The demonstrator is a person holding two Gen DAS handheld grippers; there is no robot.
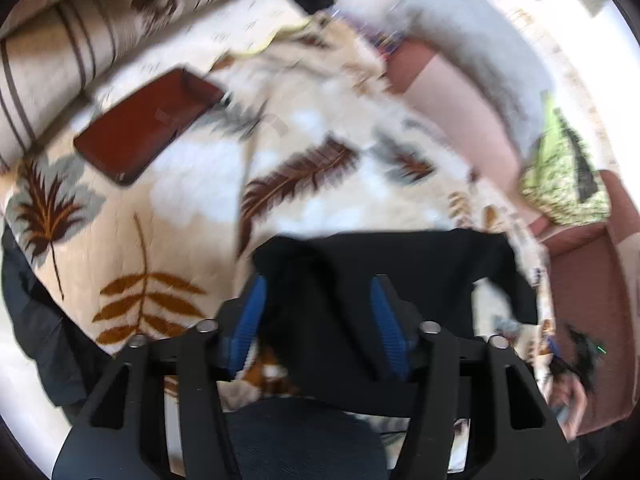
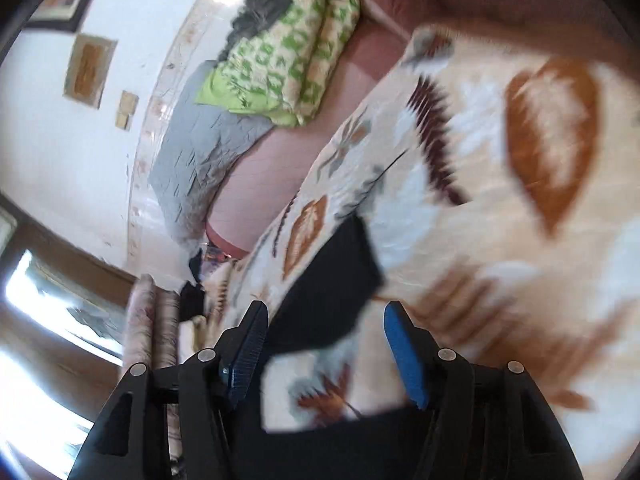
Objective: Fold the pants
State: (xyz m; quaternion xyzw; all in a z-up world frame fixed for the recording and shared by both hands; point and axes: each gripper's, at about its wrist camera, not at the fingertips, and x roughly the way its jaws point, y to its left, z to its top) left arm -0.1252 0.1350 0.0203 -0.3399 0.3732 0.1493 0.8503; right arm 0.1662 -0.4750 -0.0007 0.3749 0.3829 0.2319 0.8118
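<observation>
The black pants (image 1: pixel 380 280) lie on a cream bedspread with brown leaf prints (image 1: pixel 192 208). In the left wrist view the left gripper (image 1: pixel 318 300) has its blue-padded fingers (image 1: pixel 250 320) wide apart with black cloth lying between them, not pinched. In the right wrist view a part of the black pants (image 2: pixel 332 284) lies just ahead of the right gripper (image 2: pixel 324 324), whose blue fingers (image 2: pixel 404 356) are also wide apart over the bedspread (image 2: pixel 500 220). More black cloth shows under the right gripper's base. Both views are blurred.
A dark red phone or tablet (image 1: pixel 148 124) lies on the bedspread at the left. A striped rolled blanket (image 1: pixel 72 56) lies behind it. A grey pillow (image 1: pixel 476 48), a green patterned pillow (image 2: pixel 280 48) and a reddish headboard (image 1: pixel 584 300) line the far side.
</observation>
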